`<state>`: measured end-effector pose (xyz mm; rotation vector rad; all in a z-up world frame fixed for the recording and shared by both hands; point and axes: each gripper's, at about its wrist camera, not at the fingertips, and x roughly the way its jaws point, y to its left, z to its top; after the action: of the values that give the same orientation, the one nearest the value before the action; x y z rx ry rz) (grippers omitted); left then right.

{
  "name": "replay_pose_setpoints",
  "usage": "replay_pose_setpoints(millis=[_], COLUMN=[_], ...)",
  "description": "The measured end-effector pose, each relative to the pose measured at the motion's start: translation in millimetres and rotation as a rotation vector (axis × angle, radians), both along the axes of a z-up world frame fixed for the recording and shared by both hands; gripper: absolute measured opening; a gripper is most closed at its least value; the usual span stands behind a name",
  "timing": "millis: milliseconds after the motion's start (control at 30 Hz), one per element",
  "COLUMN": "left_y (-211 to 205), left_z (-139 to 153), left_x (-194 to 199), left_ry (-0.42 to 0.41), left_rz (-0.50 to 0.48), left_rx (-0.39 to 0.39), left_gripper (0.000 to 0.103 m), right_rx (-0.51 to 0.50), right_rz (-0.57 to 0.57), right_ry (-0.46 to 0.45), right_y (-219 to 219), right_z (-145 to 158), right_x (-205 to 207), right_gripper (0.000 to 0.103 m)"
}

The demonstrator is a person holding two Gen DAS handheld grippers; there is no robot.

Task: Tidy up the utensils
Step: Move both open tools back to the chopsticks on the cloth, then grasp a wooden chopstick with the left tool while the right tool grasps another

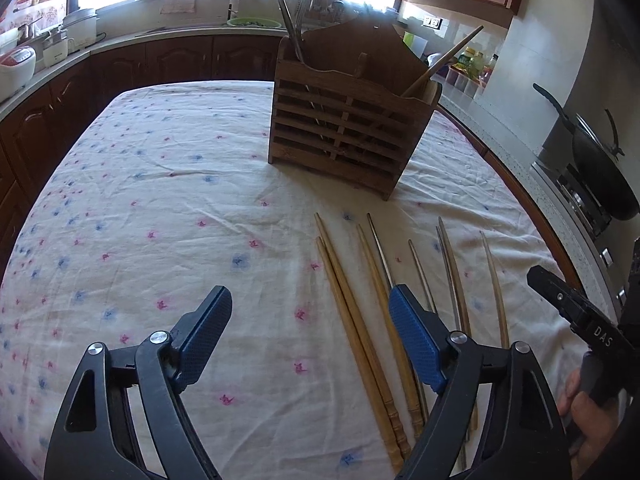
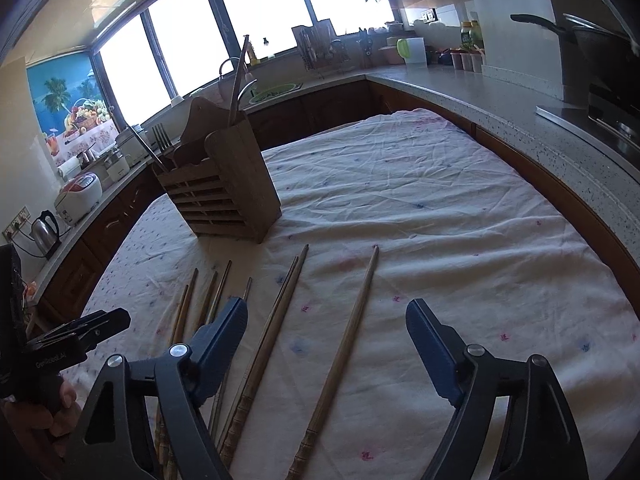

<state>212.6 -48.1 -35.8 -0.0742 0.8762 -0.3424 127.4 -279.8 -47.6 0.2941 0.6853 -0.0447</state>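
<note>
A slatted wooden utensil holder [image 1: 344,128] stands on the table, with a wooden chopstick and metal utensils sticking out; it also shows in the right wrist view [image 2: 228,192]. Several wooden and metal chopsticks [image 1: 360,320] lie side by side on the cloth in front of it. My left gripper [image 1: 310,300] is open and empty above the cloth, its right finger over the chopsticks. My right gripper [image 2: 326,312] is open and empty, with a single wooden chopstick [image 2: 344,344] lying between its fingers and a pair [image 2: 272,328] just left of it.
The table wears a white floral cloth [image 1: 160,200]. Kitchen counters ring it: rice cookers [image 1: 16,68] at left, a sink [image 1: 252,22] at the back, a wok on the stove [image 1: 600,160] at right. The other gripper's body [image 1: 580,312] shows at right.
</note>
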Motion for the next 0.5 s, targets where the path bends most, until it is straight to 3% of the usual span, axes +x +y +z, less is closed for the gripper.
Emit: replay_pose_setpoints(millis=[100,233,500], left_y=[-6,-17,-39], left_z=[-4,-6,-15], left_x=[15,36,74], left_ry=[0.027,0.044,0.088], left_rz=[-0.013,-0.036,-0.082], left_rx=[-0.01,-0.005,0.06], left_gripper=[0.068,0.065,0.046], right_rx=[-0.002,-0.003,-0.018], right_rz=[-0.003,-0.012,-0.044], right_ry=[0.035,0.07,0.127], right_y=[-2,-6,-18], right_z=[-6,-14,-22], right_x=[11,25,51], right_gripper=[0.075,0.064,0.05])
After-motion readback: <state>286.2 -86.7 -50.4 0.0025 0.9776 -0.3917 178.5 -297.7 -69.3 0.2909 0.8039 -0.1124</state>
